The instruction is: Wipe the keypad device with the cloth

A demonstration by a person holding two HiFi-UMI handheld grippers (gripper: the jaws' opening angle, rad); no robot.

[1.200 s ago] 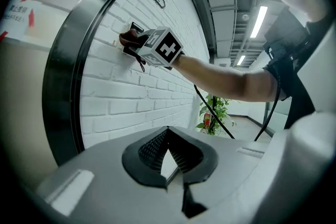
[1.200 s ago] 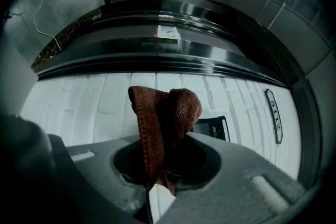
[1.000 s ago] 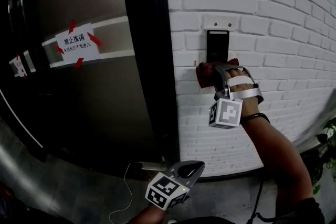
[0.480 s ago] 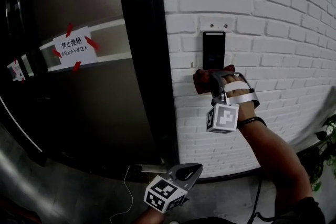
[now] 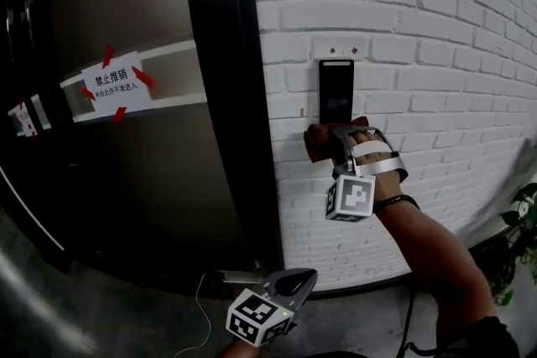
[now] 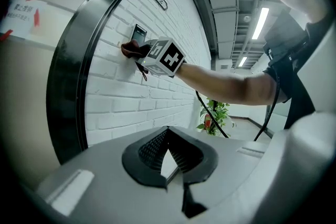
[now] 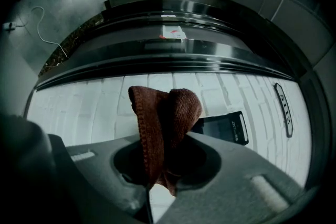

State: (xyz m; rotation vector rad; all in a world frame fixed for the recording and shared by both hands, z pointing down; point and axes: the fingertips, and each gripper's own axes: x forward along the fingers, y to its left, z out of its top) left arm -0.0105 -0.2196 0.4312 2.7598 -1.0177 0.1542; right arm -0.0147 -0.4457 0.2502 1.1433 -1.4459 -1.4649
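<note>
A black keypad device (image 5: 336,93) is fixed to the white brick wall (image 5: 436,29) beside a dark door. My right gripper (image 5: 334,139) is shut on a folded brown cloth (image 5: 319,138), held against the wall just under the device's lower end. In the right gripper view the cloth (image 7: 164,118) rises from the shut jaws with the keypad device (image 7: 223,128) behind it to the right. My left gripper (image 5: 295,277) hangs low near the floor with its jaws shut and nothing in them. The left gripper view shows the cloth (image 6: 134,50) below the device (image 6: 138,33).
A dark metal door (image 5: 126,121) with a taped white paper notice (image 5: 112,83) stands left of the wall. A thin white cable (image 5: 198,310) trails on the grey floor. A potted green plant (image 5: 522,222) sits at the lower right.
The view has shifted, and the right gripper with the cloth has slid slightly down and left along the wall under the keypad. The left gripper stays low.
</note>
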